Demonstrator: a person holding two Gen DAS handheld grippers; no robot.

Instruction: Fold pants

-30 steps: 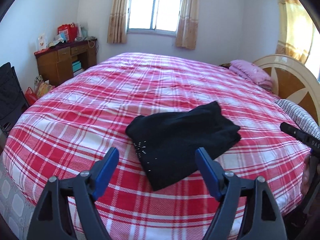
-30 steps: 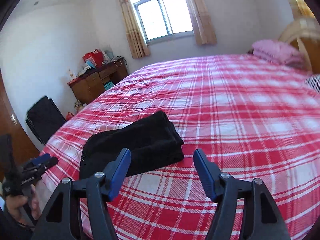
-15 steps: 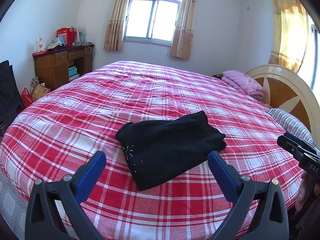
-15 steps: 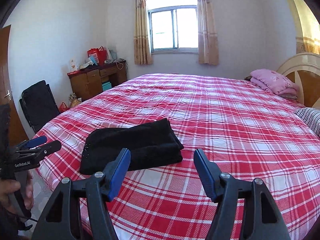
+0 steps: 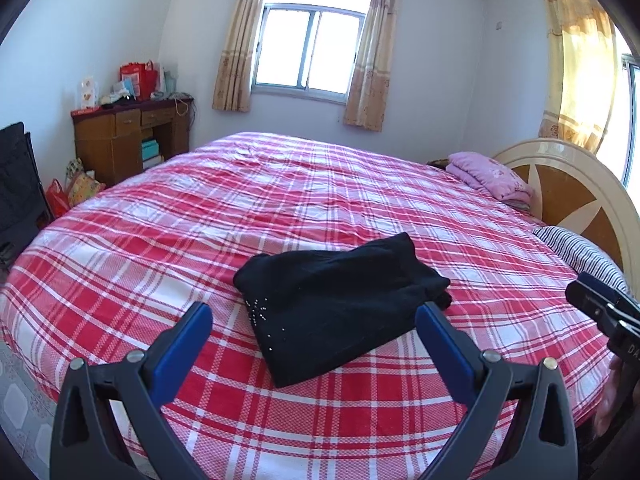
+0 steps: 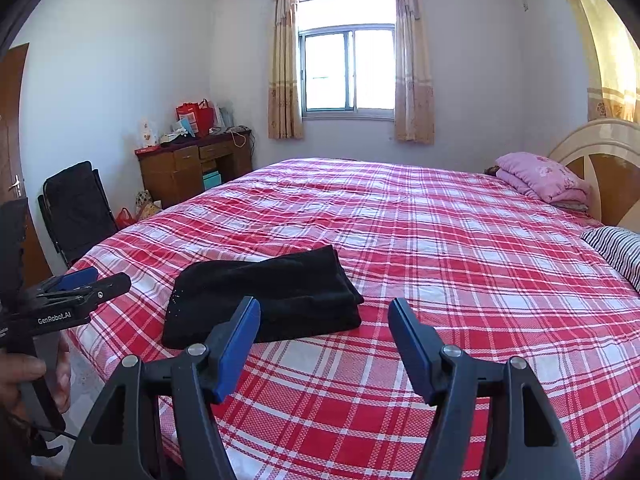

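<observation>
The black pants point(image 5: 336, 300) lie folded into a compact stack near the front edge of the bed point(image 5: 280, 208), which has a red and white plaid cover. They also show in the right wrist view point(image 6: 264, 300), left of centre. My left gripper point(image 5: 314, 320) is open and empty, held back from the pants above the bed's front edge. My right gripper point(image 6: 324, 320) is open and empty, to the right of the pants and apart from them. Each gripper shows at the edge of the other's view.
A pink folded blanket point(image 5: 490, 176) and a striped pillow point(image 5: 580, 248) lie by the round headboard point(image 5: 576, 184) at the right. A wooden desk point(image 5: 128, 136) with clutter and a black folding chair point(image 6: 76, 208) stand at the left wall. A window point(image 5: 308, 60) is behind.
Both grippers have pulled back and risen away from the folded pants. My left gripper's jaws have opened wider. The pants lie unmoved.
</observation>
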